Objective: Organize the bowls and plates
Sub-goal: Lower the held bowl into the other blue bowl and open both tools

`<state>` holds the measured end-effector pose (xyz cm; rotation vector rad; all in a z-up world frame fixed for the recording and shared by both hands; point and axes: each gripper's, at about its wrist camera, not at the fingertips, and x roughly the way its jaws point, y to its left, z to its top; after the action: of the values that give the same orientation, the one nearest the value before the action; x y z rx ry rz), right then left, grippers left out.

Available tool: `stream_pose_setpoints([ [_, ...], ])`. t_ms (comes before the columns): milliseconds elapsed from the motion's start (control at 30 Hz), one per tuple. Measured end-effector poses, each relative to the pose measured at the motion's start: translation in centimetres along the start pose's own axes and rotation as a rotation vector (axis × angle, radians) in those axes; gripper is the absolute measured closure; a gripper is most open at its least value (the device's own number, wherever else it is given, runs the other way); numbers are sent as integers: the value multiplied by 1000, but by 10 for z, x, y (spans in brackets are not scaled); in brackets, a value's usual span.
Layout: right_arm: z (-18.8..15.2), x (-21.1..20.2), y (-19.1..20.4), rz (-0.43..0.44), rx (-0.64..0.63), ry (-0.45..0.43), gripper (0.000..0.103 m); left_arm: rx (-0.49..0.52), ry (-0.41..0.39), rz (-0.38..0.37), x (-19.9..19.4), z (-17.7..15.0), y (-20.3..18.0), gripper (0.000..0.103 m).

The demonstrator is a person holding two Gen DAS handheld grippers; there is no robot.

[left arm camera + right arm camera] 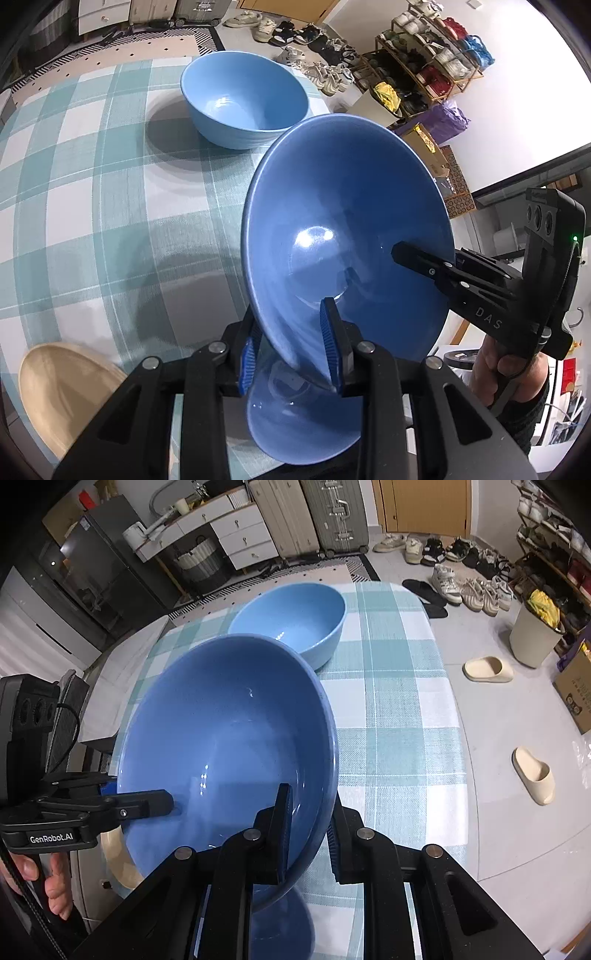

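Two grippers, one bowl: the left gripper [291, 350] and the right gripper [308, 834] both clamp the rim of the darker blue bowl [347, 229], on opposite sides.
Left tool state: nearly closed, one blue pad inside the wall and one outside, pressing on the rim at the near edge.
Right tool state: nearly closed in the same way; in the left view its finger [417, 258] reaches over the rim on the right side.
Held bowl position: in the air above the checked tablecloth [92, 192], tilted, so its opening faces up and toward the far side.
Target, as I judge: the lighter blue bowl [295, 620], which stands upright at the far part of the table, well apart from the held one.
Also on the table: a beige plate [62, 391] at the near left edge, partly cut off by the view.
How to do the step well: move both hands together at one speed, so the rim is not twisted between the pads.
Levelling: bring the bowl level before it goes down, centre it over the lighter bowl, then lower slowly.
Risk: glazed ceramic is slippery; with a thin grip on the rim it can slide out if one hand goes ahead.
Release: open only when the bowl sits fully inside.
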<state>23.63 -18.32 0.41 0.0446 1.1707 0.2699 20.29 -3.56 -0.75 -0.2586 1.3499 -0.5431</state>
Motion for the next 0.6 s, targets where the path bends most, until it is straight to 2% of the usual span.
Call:
stream_pose_setpoints([
  [600,-58,-42,25,7,-7,-52,86,-20,-8,-25,-12,-59,-5,74],
])
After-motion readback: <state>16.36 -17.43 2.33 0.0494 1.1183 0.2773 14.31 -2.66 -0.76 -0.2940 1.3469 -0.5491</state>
